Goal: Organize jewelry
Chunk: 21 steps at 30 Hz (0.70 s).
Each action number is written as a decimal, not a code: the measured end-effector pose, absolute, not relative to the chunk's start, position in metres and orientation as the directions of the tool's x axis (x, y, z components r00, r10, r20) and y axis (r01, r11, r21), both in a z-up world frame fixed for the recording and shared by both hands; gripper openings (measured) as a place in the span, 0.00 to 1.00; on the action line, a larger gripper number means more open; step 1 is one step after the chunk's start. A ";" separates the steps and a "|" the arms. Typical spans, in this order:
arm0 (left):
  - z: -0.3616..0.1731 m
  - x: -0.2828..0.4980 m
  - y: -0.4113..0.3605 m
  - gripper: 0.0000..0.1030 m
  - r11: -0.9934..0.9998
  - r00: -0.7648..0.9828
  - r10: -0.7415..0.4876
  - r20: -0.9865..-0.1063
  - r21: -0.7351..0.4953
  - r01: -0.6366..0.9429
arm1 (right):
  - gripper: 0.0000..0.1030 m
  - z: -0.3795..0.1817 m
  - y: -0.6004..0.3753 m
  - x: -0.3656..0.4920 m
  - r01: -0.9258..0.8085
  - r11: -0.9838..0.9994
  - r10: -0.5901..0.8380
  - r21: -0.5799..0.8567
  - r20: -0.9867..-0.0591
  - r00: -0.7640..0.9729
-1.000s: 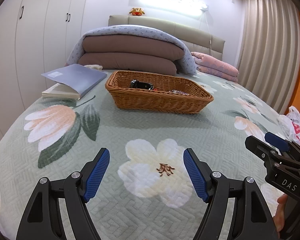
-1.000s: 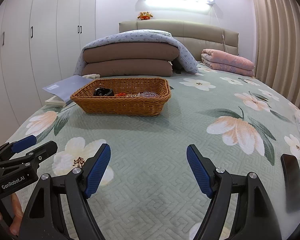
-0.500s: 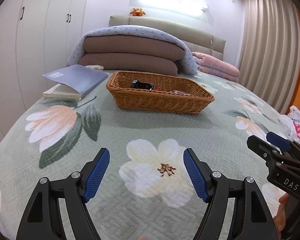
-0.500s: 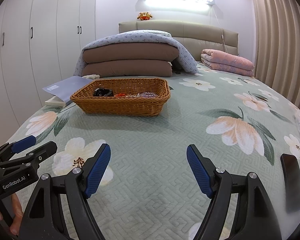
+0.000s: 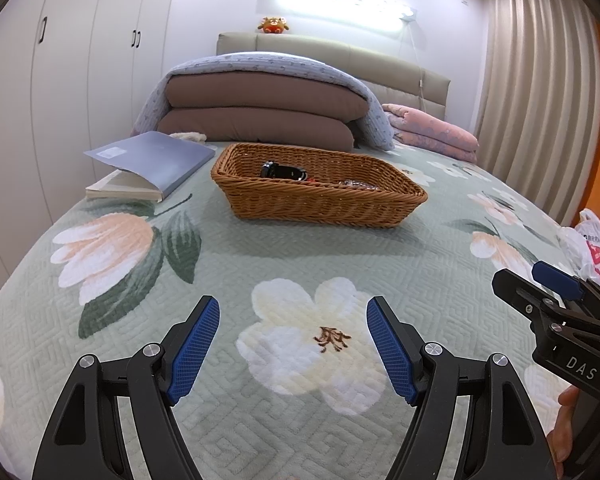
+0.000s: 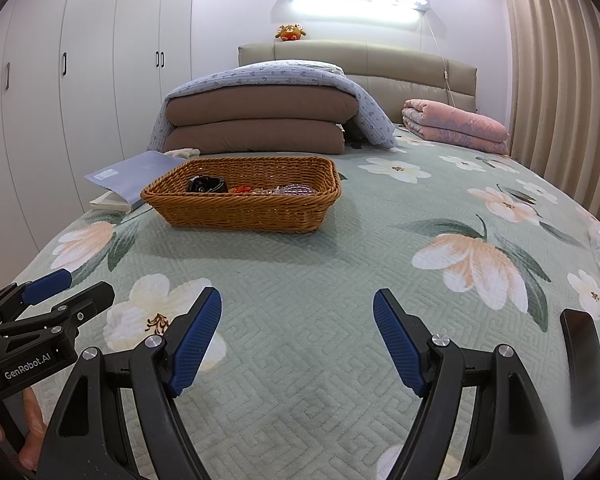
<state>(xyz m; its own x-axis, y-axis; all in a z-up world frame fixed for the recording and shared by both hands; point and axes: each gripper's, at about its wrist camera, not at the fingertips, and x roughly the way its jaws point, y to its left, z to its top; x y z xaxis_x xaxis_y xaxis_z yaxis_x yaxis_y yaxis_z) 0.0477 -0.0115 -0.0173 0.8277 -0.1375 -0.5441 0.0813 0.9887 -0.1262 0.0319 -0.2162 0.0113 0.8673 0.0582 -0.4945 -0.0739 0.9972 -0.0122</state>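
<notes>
Jewelry's all in the basket, both grippers empty

Left wrist: left gripper (image 5: 293, 344) spread wide over the bed (image 5: 260, 256), holding nothing; basket (image 5: 320, 204) sits toward the headboard end. Right wrist: right gripper (image 6: 297, 340) wide too, empty; jewelry (image 6: 252, 189) lies in the basket, none loose on the quilt. Sorted or not, can't say.

One basket (image 5: 320, 200), one book (image 5: 152, 164), two brown cushions (image 5: 260, 114).

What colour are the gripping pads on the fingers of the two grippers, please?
Blue, on black fingers; the left gripper's pads show best in the left wrist view.
</notes>
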 end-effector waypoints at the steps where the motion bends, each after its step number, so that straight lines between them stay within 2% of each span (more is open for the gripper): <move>1: -0.017 0.048 -0.012 0.75 0.989 0.827 -0.138 -0.544 -0.126 0.082 | 0.78 0.011 -0.216 0.032 -0.073 0.997 0.058 -0.012 -0.494 0.868; 21: -0.017 0.047 -0.013 0.75 0.988 0.826 -0.143 -0.545 -0.121 0.091 | 0.78 0.010 -0.218 0.033 -0.074 0.997 0.059 -0.011 -0.497 0.866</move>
<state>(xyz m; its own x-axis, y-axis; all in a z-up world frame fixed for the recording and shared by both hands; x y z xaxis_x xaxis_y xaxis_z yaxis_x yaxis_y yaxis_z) 0.0473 -0.0133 -0.0173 0.8263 -0.1426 -0.5448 0.0906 0.9885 -0.1214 0.0328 -0.2178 0.0099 0.8658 0.0587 -0.4969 -0.0740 0.9972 -0.0111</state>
